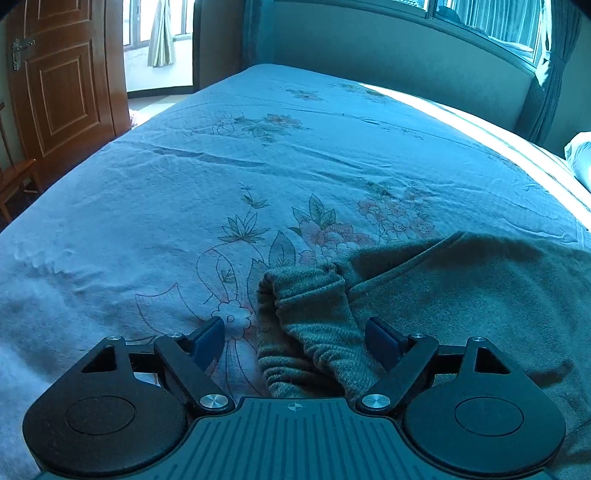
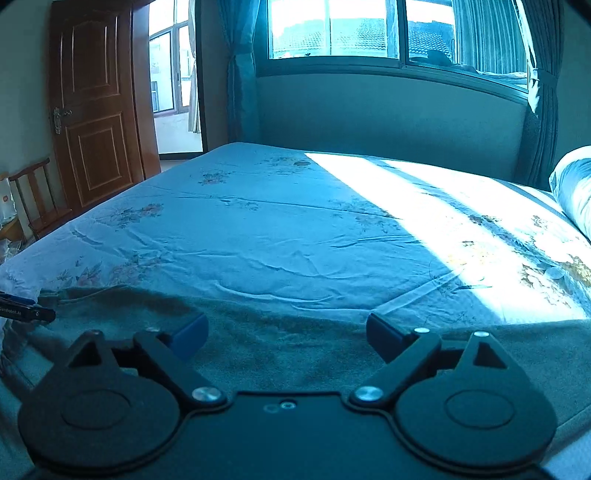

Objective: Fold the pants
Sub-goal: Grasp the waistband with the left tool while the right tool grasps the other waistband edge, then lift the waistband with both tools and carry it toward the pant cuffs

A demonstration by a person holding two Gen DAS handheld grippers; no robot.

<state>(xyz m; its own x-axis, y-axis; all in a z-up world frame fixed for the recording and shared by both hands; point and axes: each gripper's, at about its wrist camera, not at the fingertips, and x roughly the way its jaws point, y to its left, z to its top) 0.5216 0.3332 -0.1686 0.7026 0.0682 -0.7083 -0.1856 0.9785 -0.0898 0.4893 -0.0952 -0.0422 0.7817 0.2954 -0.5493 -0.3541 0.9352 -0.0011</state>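
Grey-green knit pants (image 1: pixel 461 295) lie flat on the bed, stretching to the right in the left wrist view. Their gathered elastic end (image 1: pixel 306 325) is bunched and lies between the fingers of my left gripper (image 1: pixel 295 336), which is open and not closed on it. In the right wrist view the pants (image 2: pixel 280 343) spread across the near bed edge under my right gripper (image 2: pixel 286 330), which is open and empty just above the cloth. The tip of the left gripper (image 2: pixel 26 308) shows at the far left of that view.
The bed has a light floral sheet (image 1: pixel 258 177) with a sunlit strip (image 2: pixel 461 221) on the right. A pillow (image 2: pixel 572 184) lies at the right edge. A wooden door (image 2: pixel 92 110) and a chair (image 2: pixel 37 199) stand to the left. A window (image 2: pixel 369 29) is behind.
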